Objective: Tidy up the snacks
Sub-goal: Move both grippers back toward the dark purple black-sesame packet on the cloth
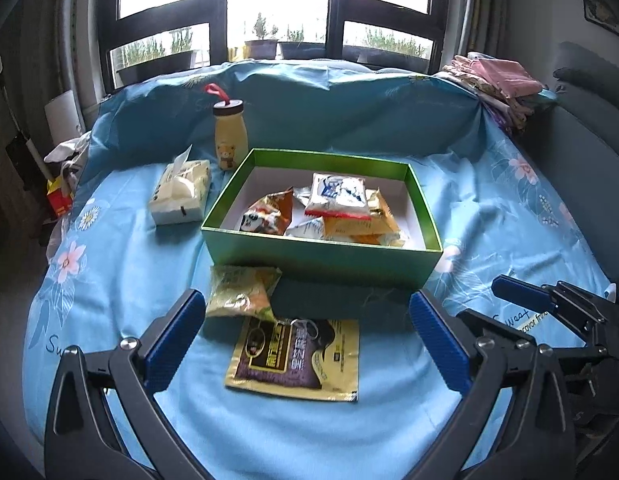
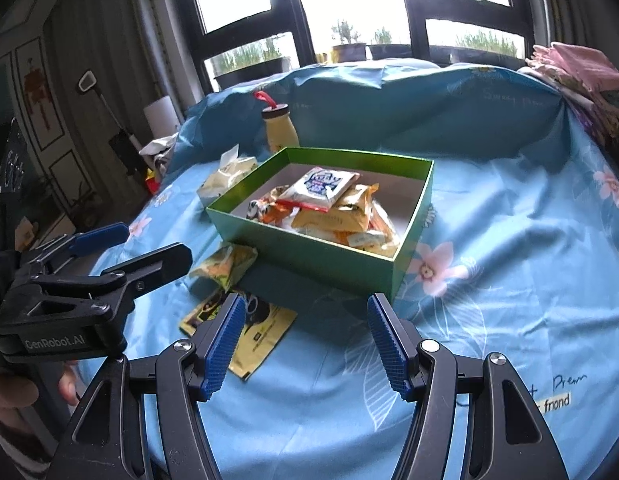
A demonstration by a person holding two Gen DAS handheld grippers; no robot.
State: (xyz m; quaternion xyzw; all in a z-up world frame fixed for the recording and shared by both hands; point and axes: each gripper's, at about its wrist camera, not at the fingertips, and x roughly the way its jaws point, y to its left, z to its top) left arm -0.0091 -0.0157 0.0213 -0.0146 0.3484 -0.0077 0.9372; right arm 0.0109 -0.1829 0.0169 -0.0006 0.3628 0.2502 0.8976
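Green cardboard box (image 1: 321, 256) sits mid-bed on the blue floral sheet (image 1: 509, 208), lid off, white inside, and I judge it mostly loaded: a heap of crinkly foil and plastic packets in it, white-and-blue pack with a red strip (image 1: 339, 196) on top, orange and gold ones under it

Left to do, as far as I can see: two packets outside the box. Yellow-green pillow pack (image 1: 239, 290) lies against the box's near wall, puffy and wrinkled. Flat gold-and-purple sachet (image 1: 297, 356) lies just in front of it, glossy, one corner tucked under the pillow pack

My left gripper (image 1: 305, 332) is spread wide with nothing in it, ribbed blue pads (image 1: 173, 344) either side of the sachet, hovering above it. Right gripper (image 2: 305, 344) also released and empty, aimed at the box's near corner

Not snacks, so I'd leave them: soft tissue pack (image 1: 181, 192) and the yellow bear bottle (image 1: 228, 136) with brown cap, both left of the box; folded cloths (image 1: 497, 84) at the far right

Sachet is thin and flat on soft bedding, probably the fiddlier pick
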